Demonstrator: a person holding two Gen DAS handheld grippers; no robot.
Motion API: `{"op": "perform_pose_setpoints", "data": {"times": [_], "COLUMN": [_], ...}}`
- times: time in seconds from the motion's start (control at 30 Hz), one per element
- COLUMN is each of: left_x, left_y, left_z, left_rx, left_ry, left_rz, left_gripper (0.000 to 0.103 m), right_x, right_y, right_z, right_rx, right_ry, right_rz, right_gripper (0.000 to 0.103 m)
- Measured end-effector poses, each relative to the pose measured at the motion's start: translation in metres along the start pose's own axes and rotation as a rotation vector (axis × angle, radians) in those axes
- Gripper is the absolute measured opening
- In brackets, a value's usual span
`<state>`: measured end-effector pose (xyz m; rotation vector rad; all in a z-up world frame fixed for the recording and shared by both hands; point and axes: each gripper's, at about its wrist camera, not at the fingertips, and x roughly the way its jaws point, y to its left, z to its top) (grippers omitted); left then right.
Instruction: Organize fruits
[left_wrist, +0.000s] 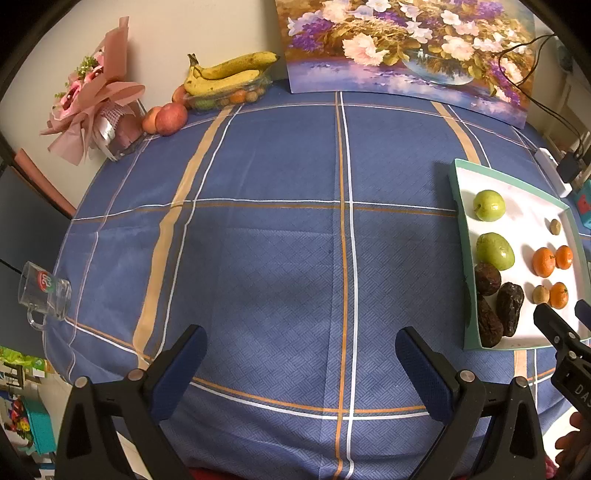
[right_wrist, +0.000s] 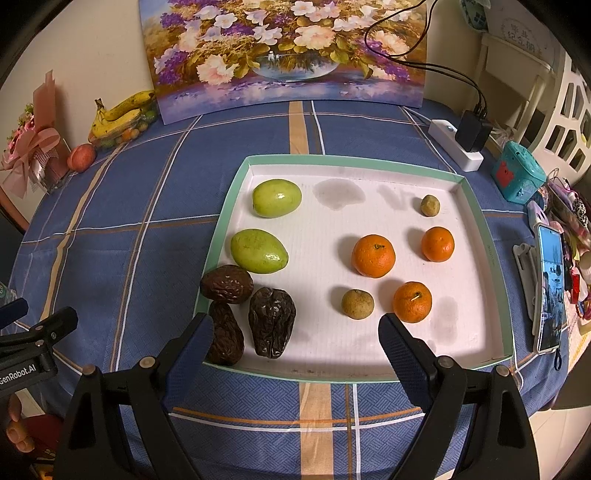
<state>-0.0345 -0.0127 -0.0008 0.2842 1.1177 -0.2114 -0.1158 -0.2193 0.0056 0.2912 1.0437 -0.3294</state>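
**Sorted tray sat under the right claw; both claws empty**

The tray (right_wrist: 476, 206) held the fruit in loose groups: two green fruits (right_wrist: 277, 197) along its left side, three dark wrinkled fruits (right_wrist: 271, 321) at its near-left corner, three oranges (right_wrist: 373, 255) toward the right, and two small brownish fruits (right_wrist: 357, 304), one beside the nearest orange, the other alone near the far-right corner. One dark fruit (right_wrist: 226, 283) appeared to lie across the tray's left rim rather than fully inside, though the fisheye bend made that hard to settle.

The right gripper (right_wrist: 295, 343) hovered over the tray's near edge, jaws spread wide and holding nothing; the dark fruits lay just ahead of its left finger, their long axes running roughly away from the camera. The left gripper (left_wrist: 301, 354) was likewise released and empty, over bare tablecloth (left_wrist: 258, 240), with the tray well off to its right. The right hand was judged much the nearer for any tidying inside the tray.

At the table's far-left corner, bananas (left_wrist: 231, 72) topped a clear container whose contents were too small to identify, with an apple (left_wrist: 170, 118) beside it.
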Motion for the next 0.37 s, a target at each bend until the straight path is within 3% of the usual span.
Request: {"op": "perform_pose_setpoints", "data": {"times": [0.37], "left_x": [-0.0004], "left_y": [0.0023], "left_z": [-0.0005], "left_rx": [-0.005], "left_ry": [-0.001], "left_rz": [0.004], "left_gripper": [0.103], "right_x": [0.0008], "right_y": [0.0003], "right_z": [0.0012], "right_rx": [-0.001], "right_ry": [0.001], "right_rz": [0.0], "right_gripper": [0.091]}}
